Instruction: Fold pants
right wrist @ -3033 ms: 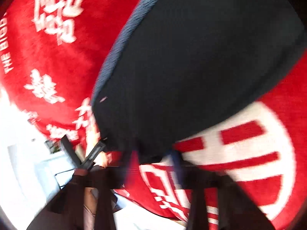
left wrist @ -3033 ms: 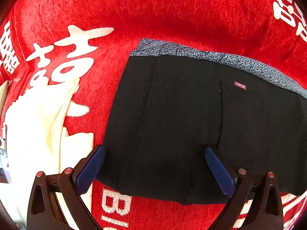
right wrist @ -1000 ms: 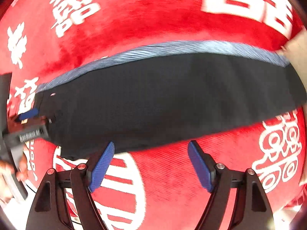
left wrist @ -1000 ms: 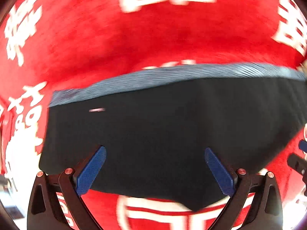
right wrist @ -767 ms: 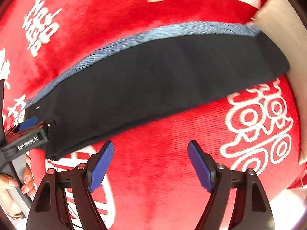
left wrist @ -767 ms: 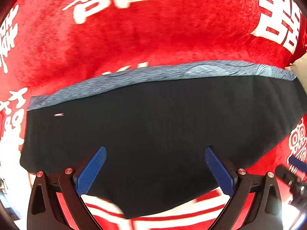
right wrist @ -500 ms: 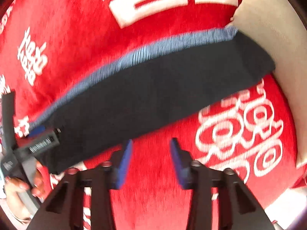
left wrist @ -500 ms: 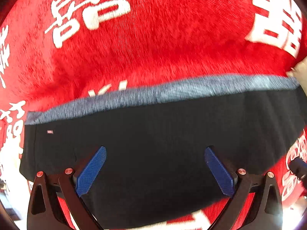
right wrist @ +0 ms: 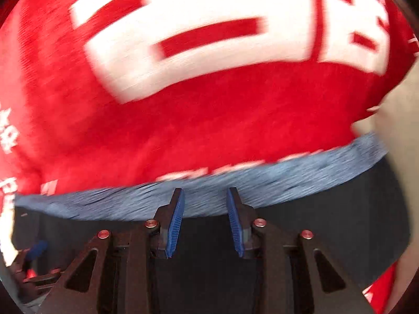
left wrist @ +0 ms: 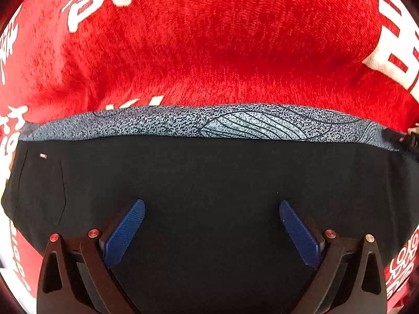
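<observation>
The black pants (left wrist: 209,178) lie flat in a long folded strip on the red blanket, with a grey-blue patterned lining edge (left wrist: 235,123) along their far side. My left gripper (left wrist: 212,222) is open wide and empty, low over the middle of the black fabric. In the blurred right wrist view the pants (right wrist: 327,217) fill the lower part. My right gripper (right wrist: 205,209) has its jaws narrowed with a clear gap, over the lining edge (right wrist: 288,183); nothing is between them.
A red blanket (left wrist: 209,52) with big white characters covers the surface. A beige surface (right wrist: 403,130) shows at the right edge of the right wrist view. The left gripper appears at that view's lower left (right wrist: 34,256).
Both grippers have moved in closer over the pants. The right gripper's jaws have narrowed from wide open to a small gap. The left stays wide open.
</observation>
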Demonstrator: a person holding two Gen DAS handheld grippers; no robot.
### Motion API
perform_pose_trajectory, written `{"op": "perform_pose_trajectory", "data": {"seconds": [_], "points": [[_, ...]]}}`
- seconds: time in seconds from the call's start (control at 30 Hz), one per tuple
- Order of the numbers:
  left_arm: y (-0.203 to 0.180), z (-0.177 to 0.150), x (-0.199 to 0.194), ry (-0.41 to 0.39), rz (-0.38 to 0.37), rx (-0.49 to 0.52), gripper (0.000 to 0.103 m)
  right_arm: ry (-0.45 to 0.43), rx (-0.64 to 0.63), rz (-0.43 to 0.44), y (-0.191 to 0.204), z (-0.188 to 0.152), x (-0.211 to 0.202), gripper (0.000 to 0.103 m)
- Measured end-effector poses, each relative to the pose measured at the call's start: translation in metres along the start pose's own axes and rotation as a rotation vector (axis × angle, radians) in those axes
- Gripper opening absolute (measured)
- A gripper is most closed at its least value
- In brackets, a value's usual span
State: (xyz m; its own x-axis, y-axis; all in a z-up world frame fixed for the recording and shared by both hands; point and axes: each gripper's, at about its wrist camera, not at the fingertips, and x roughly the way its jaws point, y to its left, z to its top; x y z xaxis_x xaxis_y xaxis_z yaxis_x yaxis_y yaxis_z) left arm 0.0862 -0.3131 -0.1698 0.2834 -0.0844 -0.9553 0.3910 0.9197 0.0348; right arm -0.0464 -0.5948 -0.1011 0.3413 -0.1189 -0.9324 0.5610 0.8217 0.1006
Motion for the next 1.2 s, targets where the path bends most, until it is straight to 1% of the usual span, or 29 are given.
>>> {"op": "perform_pose_trajectory", "data": {"seconds": [0.13,0.17,0.23,0.27,0.3,0.33,0.37,0.43,0.5,0.57,0.6,0.63,0.67,0.7,0.77,0.83,0.93,1.0,1.03,1.1,1.2], "points": [[-0.003,-0.006,0.000,-0.015,0.012,-0.009,0.103,-0.020,0.091,-0.172,-0.062,0.013,0.003,0.036],[-0.004,-0.007,0.000,-0.015,0.015,-0.014,0.103,-0.015,0.106,-0.210,-0.076,0.017,0.002,0.039],[-0.006,-0.010,-0.003,-0.013,0.019,-0.018,0.103,0.000,0.120,-0.273,-0.094,0.024,-0.001,0.039],[-0.007,-0.010,-0.004,-0.013,0.020,-0.017,0.103,0.003,0.135,-0.284,-0.100,0.026,-0.007,0.040],[-0.009,-0.010,-0.004,-0.013,0.021,-0.017,0.103,0.002,0.164,-0.258,-0.105,0.025,-0.015,0.043],[-0.009,-0.010,-0.004,-0.013,0.019,-0.016,0.103,0.005,0.188,-0.233,-0.106,0.022,-0.022,0.051],[-0.010,-0.009,-0.004,-0.015,0.019,-0.014,0.103,0.012,0.206,-0.211,-0.104,0.013,-0.032,0.054],[-0.004,-0.009,-0.002,-0.021,0.019,-0.012,0.103,0.024,0.205,-0.160,-0.093,-0.004,-0.045,0.054],[-0.005,-0.010,-0.001,-0.028,0.021,-0.010,0.103,0.039,0.156,-0.085,-0.068,-0.031,-0.056,0.055],[-0.004,-0.010,-0.001,-0.032,0.021,-0.010,0.103,0.059,0.110,-0.072,-0.050,-0.054,-0.056,0.067],[-0.004,-0.011,-0.002,-0.033,0.020,-0.010,0.103,0.086,0.090,-0.079,-0.040,-0.073,-0.051,0.070],[-0.004,-0.012,-0.002,-0.034,0.019,-0.008,0.103,0.085,0.078,-0.096,-0.039,-0.084,-0.051,0.070],[-0.005,-0.012,-0.003,-0.034,0.017,-0.007,0.103,0.041,0.047,-0.126,-0.033,-0.094,-0.055,0.071],[-0.004,-0.013,-0.004,-0.031,0.015,-0.007,0.103,0.019,0.012,-0.155,-0.027,-0.100,-0.059,0.071],[-0.004,-0.011,-0.003,-0.026,0.007,-0.007,0.103,0.025,0.001,-0.160,-0.024,-0.105,-0.067,0.071],[-0.003,-0.009,-0.003,-0.019,0.004,-0.001,0.103,0.050,0.037,-0.135,-0.025,-0.105,-0.069,0.073],[-0.004,-0.004,-0.008,0.021,0.014,0.008,0.103,0.090,0.096,-0.096,-0.032,-0.121,-0.079,0.073],[-0.007,-0.003,-0.012,0.050,0.018,0.016,0.103,0.099,0.125,-0.087,-0.042,-0.133,-0.085,0.073],[-0.010,-0.004,-0.016,0.060,0.012,0.030,0.103,0.102,0.136,-0.088,-0.046,-0.133,-0.091,0.073],[-0.019,-0.009,-0.027,0.051,0.005,0.073,0.103,0.112,0.168,-0.089,-0.048,-0.143,-0.095,0.073],[-0.034,-0.019,-0.039,0.031,-0.004,0.143,0.103,0.123,0.227,-0.072,-0.062,-0.150,-0.099,0.073]]}}
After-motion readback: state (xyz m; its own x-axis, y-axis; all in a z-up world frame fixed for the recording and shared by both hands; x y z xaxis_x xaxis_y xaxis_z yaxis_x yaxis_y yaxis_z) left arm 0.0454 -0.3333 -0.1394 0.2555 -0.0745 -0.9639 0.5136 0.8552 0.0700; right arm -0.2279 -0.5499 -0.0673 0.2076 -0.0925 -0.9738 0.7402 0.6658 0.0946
